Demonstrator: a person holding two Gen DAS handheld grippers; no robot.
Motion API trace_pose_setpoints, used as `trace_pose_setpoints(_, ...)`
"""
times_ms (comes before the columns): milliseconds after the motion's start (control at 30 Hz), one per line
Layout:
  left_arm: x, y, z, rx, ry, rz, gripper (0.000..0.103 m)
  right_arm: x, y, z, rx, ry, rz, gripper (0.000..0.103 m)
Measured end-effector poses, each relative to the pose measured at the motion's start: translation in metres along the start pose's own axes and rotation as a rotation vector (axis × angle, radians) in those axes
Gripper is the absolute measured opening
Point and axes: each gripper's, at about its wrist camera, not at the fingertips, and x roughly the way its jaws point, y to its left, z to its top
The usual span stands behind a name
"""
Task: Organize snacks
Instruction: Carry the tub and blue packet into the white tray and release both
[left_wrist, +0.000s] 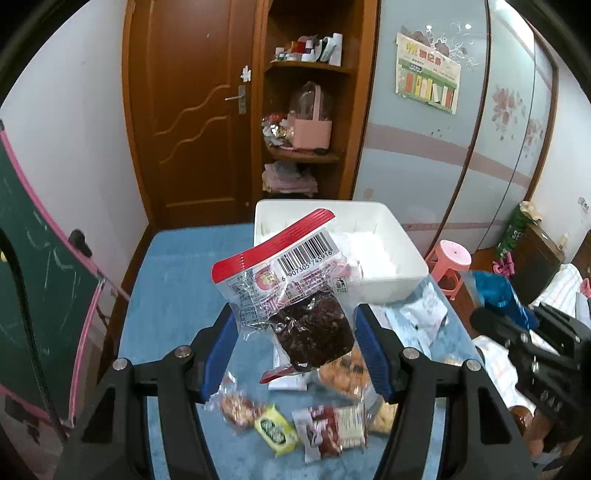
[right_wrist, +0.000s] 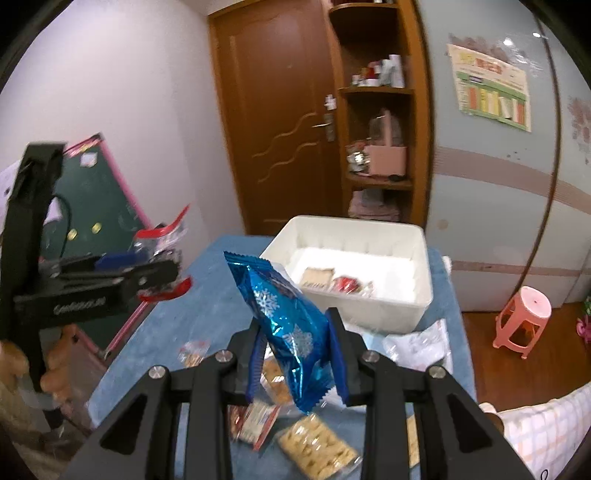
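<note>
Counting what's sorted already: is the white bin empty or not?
Not empty. In the right wrist view the white bin holds a few small snack packets on its floor.

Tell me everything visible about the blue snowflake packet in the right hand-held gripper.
The blue snowflake packet is a shiny foil pouch, metallic blue with silver-white snowflakes and crimped, serrated end seals. It looks puffed and unopened. It is held off the table, standing tilted with its top leaning left, pinched at its lower half between the blue pads of the right hand-held gripper, in front of the white bin.
</note>
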Motion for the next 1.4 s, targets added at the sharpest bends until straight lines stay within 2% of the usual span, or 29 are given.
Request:
trace_pose_setpoints(200,0.020,-0.006,0.047,0.040,-0.036,0.004,0.062,0.015,-0.028,0.053,0.077,-0.049,-0.038,0.031)
trace_pose_setpoints(300,0.037,-0.017,0.070,0.087,-0.059,0.040,0.062,0.026,-0.038,0.080,0.097,-0.073,-0.037,0.031)
trace_pose_setpoints(467,0.080,-0.031,0.105,0.131,-0.047,0.075,0.062,0.054,-0.049,0.114,0.114,-0.075,-0.062,0.031)
trace_pose_setpoints(600,0.120,-0.035,0.121,0.128,-0.002,0.067,0.062,0.088,-0.066,0.131,0.165,-0.035,-0.076,0.032)
trace_pose_setpoints(933,0.209,-0.033,0.126,0.103,0.130,0.043,0.062,0.170,-0.098,0.125,0.231,0.130,-0.131,0.032)
trace_pose_setpoints(1033,0.228,-0.032,0.124,0.085,0.167,0.031,0.062,0.186,-0.102,0.122,0.234,0.161,-0.154,0.033)
trace_pose_setpoints(1167,0.244,-0.035,0.118,0.106,0.178,0.041,0.065,0.202,-0.107,0.118,0.250,0.179,-0.165,0.036)
trace_pose_setpoints(1200,0.246,-0.037,0.117,0.110,0.180,0.035,0.072,0.206,-0.109,0.117,0.252,0.188,-0.161,0.039)
trace_pose_setpoints(1233,0.249,-0.039,0.115,0.112,0.188,0.018,0.083,0.212,-0.110,0.115,0.257,0.206,-0.152,0.048)
trace_pose_setpoints(1267,0.251,-0.040,0.114,0.115,0.193,0.008,0.086,0.214,-0.111,0.113,0.264,0.221,-0.149,0.054)
trace_pose_setpoints(1300,0.249,-0.040,0.111,0.116,0.194,0.008,0.089,0.218,-0.112,0.111,0.270,0.233,-0.151,0.055)
trace_pose_setpoints(1400,0.248,-0.043,0.107,0.136,0.208,0.027,0.089,0.224,-0.112,0.107,0.258,0.256,-0.157,0.055)
